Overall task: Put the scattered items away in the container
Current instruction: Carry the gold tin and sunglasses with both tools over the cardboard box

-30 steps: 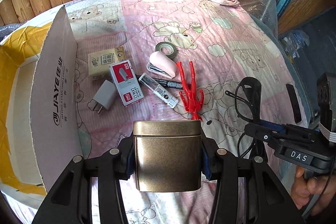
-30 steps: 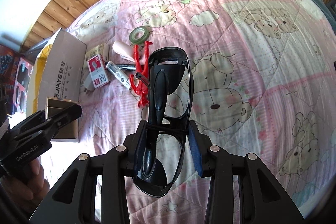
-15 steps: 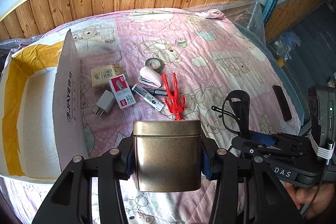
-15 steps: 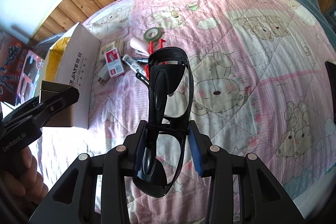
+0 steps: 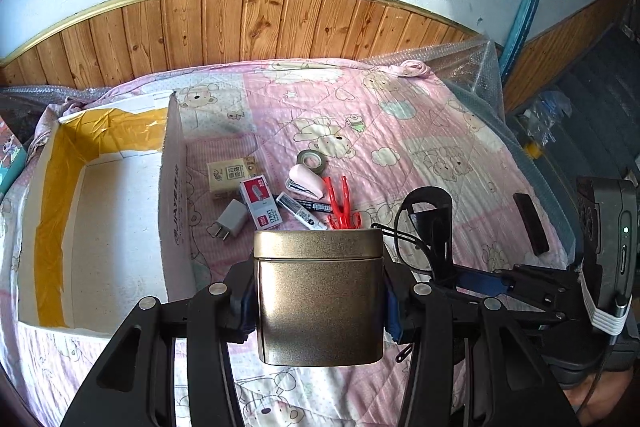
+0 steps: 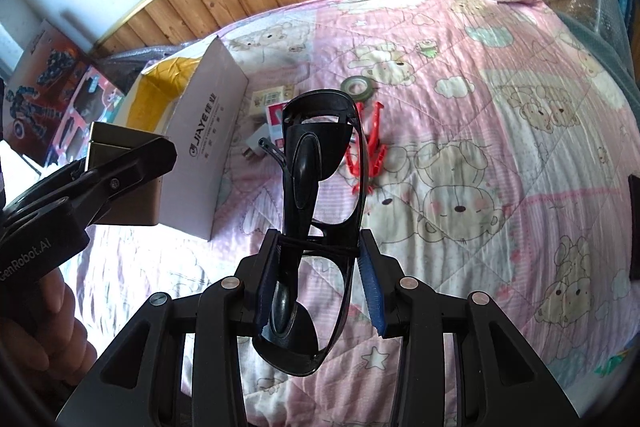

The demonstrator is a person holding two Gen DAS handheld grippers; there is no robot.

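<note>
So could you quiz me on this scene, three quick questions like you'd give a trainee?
1. True or false: the left gripper is clamped on the gold tin.
2. What does the right gripper hold? A) a roll of tape B) black sunglasses C) a stapler
3. Fill in: the cardboard box lies to the ____ of the scattered items in the left wrist view.

Key: 1. True. 2. B, the black sunglasses; the roll of tape and pink stapler lie on the bed cover. 3. Left.
</note>
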